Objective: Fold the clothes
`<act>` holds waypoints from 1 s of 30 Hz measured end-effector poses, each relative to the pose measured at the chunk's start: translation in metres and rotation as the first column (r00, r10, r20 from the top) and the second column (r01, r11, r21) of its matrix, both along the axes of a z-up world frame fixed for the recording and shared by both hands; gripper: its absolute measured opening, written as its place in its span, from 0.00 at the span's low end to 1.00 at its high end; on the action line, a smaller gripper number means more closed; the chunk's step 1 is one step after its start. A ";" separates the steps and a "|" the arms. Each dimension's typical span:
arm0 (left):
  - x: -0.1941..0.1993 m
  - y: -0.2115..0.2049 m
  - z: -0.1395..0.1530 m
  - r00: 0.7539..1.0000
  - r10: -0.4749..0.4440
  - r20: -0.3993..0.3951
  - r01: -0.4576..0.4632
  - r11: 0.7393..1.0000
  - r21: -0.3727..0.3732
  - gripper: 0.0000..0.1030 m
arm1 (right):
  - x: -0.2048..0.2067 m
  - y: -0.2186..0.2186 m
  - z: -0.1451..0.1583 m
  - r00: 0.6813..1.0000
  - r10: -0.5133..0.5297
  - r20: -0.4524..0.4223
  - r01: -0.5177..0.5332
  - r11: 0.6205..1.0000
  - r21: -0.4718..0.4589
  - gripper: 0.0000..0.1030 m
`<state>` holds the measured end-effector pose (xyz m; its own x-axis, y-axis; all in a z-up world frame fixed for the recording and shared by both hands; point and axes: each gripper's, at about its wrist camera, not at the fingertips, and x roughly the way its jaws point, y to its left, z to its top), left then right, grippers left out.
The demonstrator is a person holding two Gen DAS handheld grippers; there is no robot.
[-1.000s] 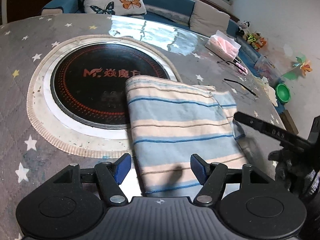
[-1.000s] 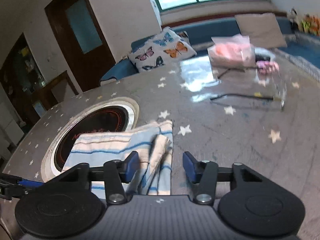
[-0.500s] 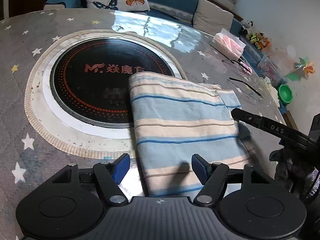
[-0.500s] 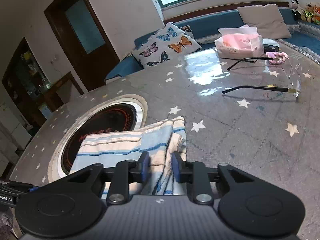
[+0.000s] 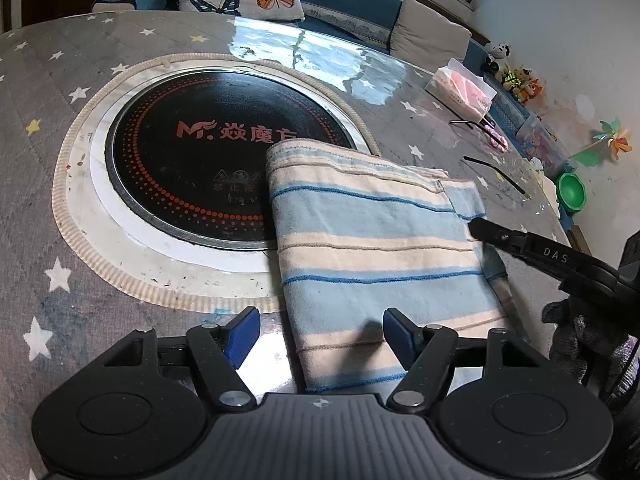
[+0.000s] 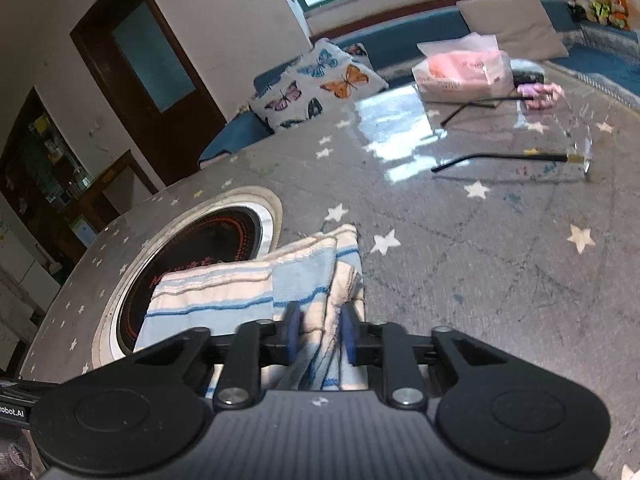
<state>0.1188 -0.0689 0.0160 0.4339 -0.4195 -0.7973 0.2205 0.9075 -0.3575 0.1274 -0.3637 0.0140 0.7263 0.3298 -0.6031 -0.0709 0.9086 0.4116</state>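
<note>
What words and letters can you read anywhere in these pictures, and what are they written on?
"M" logo with three Chinese characters, in orange: on the round black cooktop set into the table.
Small orange warning signs and lines of text lower on the cooktop: too small to read.
"DAS": on the arm of the right gripper.
"obot.AI", cut off at the picture's edge: on the black part at the left of the right wrist view.
Print on the pink tissue pack: blurred.

My two wrist cameras look steeply down, close over the table (image 5: 48, 208); both share the striped cloth (image 5: 372, 248) and the round cooktop (image 6: 212, 236)
</note>
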 end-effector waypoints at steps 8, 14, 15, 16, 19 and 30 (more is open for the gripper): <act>-0.002 0.001 0.001 1.000 0.003 0.001 -0.003 1.000 0.001 0.70 | -0.001 0.020 0.032 0.990 0.073 0.118 -0.069 0.997 -0.033 0.06; -0.003 0.002 0.001 1.000 0.011 0.005 -0.011 1.000 0.015 0.70 | 0.028 0.008 0.028 0.996 0.035 0.088 -0.036 0.999 0.017 0.06; -0.003 0.003 0.001 1.000 0.012 0.008 -0.012 1.000 0.022 0.70 | 0.032 0.003 0.020 0.998 0.026 0.056 -0.027 0.999 0.019 0.07; -0.003 0.004 0.001 1.000 0.011 0.010 -0.012 1.000 0.028 0.70 | 0.035 0.000 0.013 0.999 0.018 0.030 -0.019 1.000 0.019 0.09; -0.002 0.006 0.003 1.000 0.011 0.016 -0.012 0.999 0.042 0.70 | 0.028 -0.009 0.008 1.000 0.013 0.028 -0.013 1.000 0.022 0.12; -0.030 -0.018 0.011 0.982 -0.164 0.097 0.148 0.977 0.157 0.74 | -0.039 0.007 0.028 0.944 0.322 0.076 -0.306 0.937 -0.170 0.12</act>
<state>0.0885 -0.0873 0.0268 0.4602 -0.3696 -0.8072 0.3936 0.8999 -0.1876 0.0880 -0.3567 0.0422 0.6602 0.4603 -0.5934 -0.3966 0.8847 0.2451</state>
